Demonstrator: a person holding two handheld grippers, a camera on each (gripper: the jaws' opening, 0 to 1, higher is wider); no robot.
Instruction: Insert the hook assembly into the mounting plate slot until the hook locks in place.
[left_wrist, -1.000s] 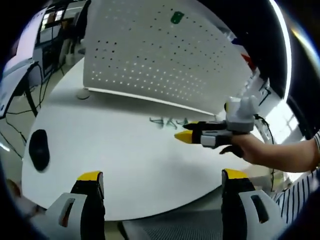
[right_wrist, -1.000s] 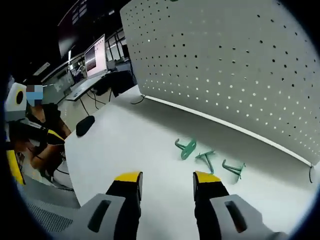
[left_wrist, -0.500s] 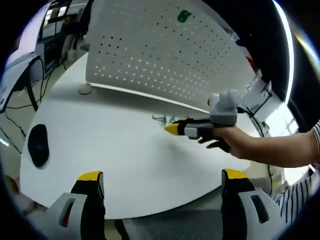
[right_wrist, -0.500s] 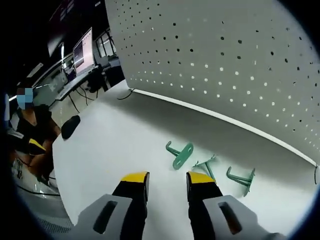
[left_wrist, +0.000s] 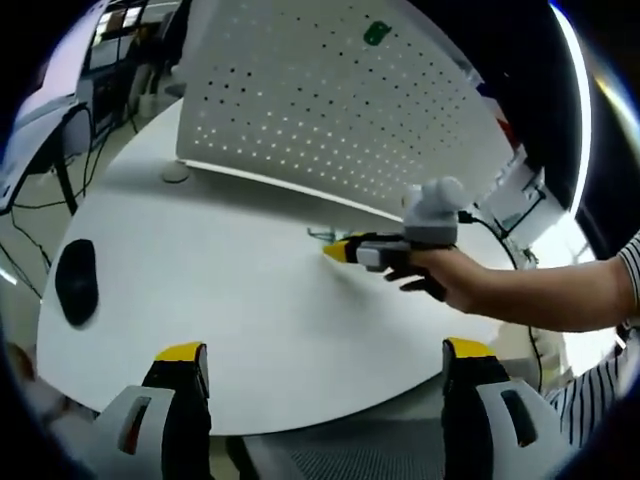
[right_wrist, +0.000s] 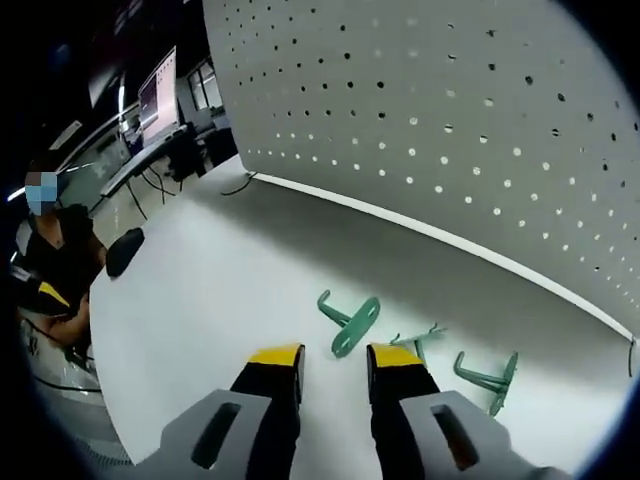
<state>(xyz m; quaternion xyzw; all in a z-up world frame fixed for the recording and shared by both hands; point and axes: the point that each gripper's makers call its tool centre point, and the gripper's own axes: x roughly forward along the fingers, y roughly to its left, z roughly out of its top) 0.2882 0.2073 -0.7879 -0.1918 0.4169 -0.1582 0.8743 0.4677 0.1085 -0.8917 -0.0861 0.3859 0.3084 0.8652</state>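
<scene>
Three green hooks lie on the white table in the right gripper view: the nearest hook (right_wrist: 350, 322), a second hook (right_wrist: 420, 340) and a third hook (right_wrist: 490, 378). My right gripper (right_wrist: 335, 358) is open with a narrow gap and nothing in it, its tips just short of the nearest hook. Behind them stands the white perforated mounting plate (right_wrist: 450, 120). In the left gripper view, the right gripper (left_wrist: 345, 250), held by a hand, reaches to the hooks (left_wrist: 320, 235) before the plate (left_wrist: 330, 100). My left gripper (left_wrist: 325, 355) hangs wide open at the table's near edge.
One green hook (left_wrist: 377, 33) hangs high on the plate. A black mouse (left_wrist: 77, 283) lies at the table's left; it shows as the mouse (right_wrist: 125, 250) in the right gripper view. A seated person (right_wrist: 50, 260) is at the left. Desks with monitors (right_wrist: 160, 95) stand behind.
The right gripper has moved forward and down to the hooks, and its jaws have narrowed a little. The left gripper has stayed wide open in place.
</scene>
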